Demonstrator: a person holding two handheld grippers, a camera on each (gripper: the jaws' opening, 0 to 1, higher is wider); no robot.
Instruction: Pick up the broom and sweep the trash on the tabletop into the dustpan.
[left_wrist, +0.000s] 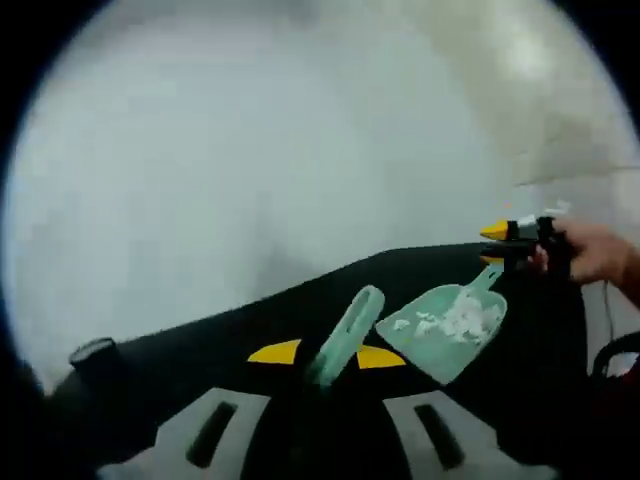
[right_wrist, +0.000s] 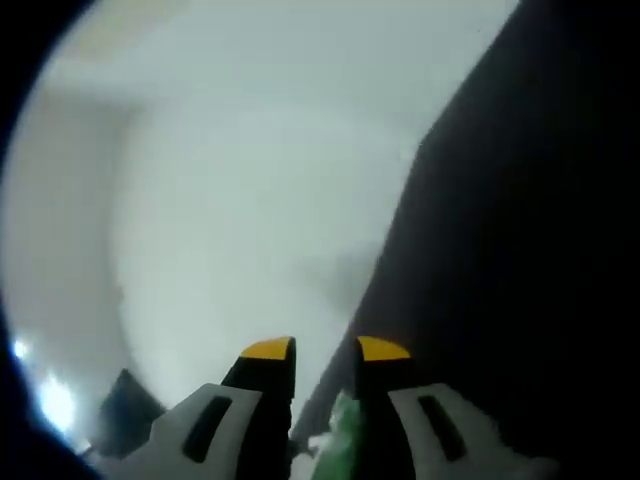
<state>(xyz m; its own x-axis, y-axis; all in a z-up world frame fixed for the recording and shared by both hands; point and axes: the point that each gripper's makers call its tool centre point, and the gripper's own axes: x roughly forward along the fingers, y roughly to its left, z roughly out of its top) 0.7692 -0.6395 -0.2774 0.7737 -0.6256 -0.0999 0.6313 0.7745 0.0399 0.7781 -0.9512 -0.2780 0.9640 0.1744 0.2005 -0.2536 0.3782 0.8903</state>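
Left claw clamped on broom; right claw clamped on dustpan handle.

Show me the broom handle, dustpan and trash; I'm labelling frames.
broom handle (left_wrist: 345, 335): left gripper view, mid-shaft.
dustpan (left_wrist: 440, 350): left gripper view, bare lower pan.
trash (left_wrist: 465, 318): left gripper view, white scraps inside pan.

Green broom beside trash-filled green dustpan

At the bottom of the frame the right gripper has its yellow-tipped jaws closed on a green handle, probably the dustpan's. Black tabletop fills the right side; a pale wall lies at left.
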